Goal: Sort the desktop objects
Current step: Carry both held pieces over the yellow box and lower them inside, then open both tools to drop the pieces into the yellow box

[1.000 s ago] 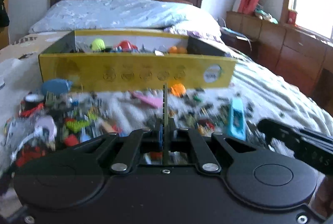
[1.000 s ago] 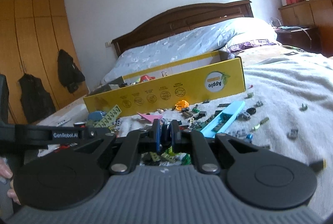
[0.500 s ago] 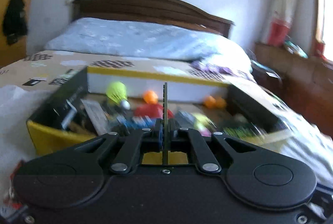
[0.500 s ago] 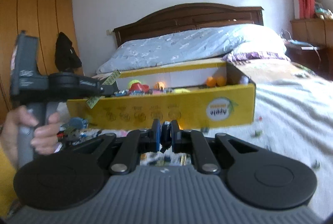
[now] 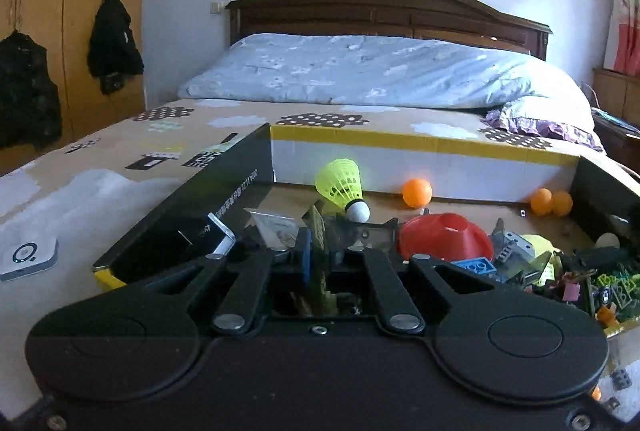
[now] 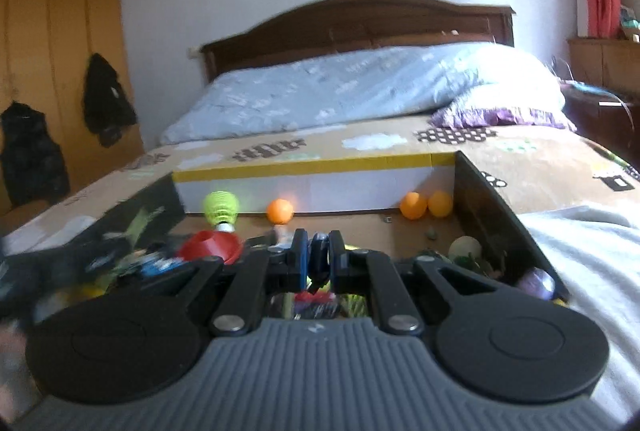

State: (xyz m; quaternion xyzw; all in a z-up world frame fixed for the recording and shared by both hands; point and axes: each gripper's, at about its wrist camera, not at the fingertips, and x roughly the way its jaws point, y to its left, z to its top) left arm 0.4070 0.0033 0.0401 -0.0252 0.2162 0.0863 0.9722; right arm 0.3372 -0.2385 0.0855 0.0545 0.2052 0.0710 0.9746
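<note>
Left hand-held gripper sits over the near-left part of the yellow-rimmed cardboard box on the bed. Its jaws are just easing apart, with a thin olive-green studded building plate edge-on between them, tilted slightly left; cannot tell if the pads still press it.

Box contents in the left view, left to right: silver hex key by the black left wall, neon-yellow plastic shuttlecock lying with its white cork toward the camera, single orange ping-pong ball against the far wall, red plastic cone, blue brick, two orange balls touching in the far-right corner, green brick pile at near right.

White device lies on the bed left of the box.

Right hand-held gripper is over the box's near middle, jaws clamped on a small dark-blue piece. Left part of that view is blurred.
</note>
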